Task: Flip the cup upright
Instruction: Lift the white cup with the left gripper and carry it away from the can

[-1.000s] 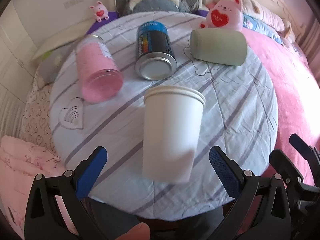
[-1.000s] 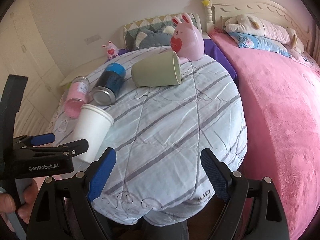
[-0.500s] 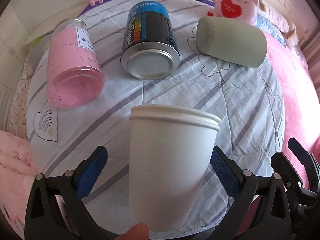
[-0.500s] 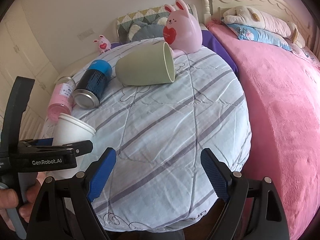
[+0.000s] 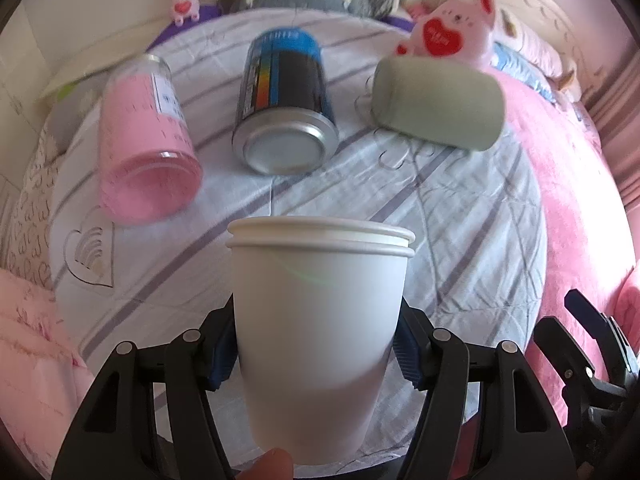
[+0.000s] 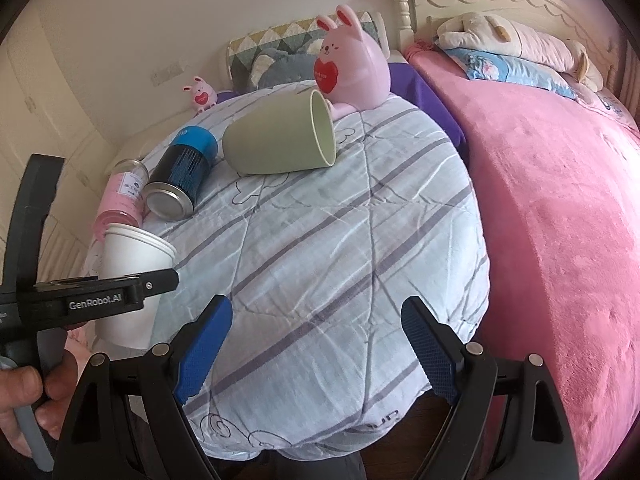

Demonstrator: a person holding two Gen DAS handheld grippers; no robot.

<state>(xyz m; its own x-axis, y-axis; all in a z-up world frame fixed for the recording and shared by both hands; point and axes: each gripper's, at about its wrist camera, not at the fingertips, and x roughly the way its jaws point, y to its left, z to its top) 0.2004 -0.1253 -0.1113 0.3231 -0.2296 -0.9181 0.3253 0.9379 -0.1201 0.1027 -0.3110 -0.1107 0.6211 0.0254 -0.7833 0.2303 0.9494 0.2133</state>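
A white paper cup (image 5: 320, 312) lies on its side on the round table's striped cloth (image 5: 460, 232), rim pointing away from me. My left gripper (image 5: 316, 352) is shut on the cup's body, blue pads pressed on both sides. The cup also shows in the right wrist view (image 6: 130, 268), held by the left gripper (image 6: 100, 300) at the table's left edge. My right gripper (image 6: 318, 344) is open and empty above the table's near edge.
A pink jar (image 5: 148, 148), a blue-black can (image 5: 286, 108) and a green cup (image 5: 436, 104) lie on their sides at the back of the table. A pink bunny toy (image 6: 352, 68) stands behind the green cup. A pink bed (image 6: 560, 200) is right.
My left gripper moved forward around the white cup and closed on it. The right gripper stayed open and shifted little.
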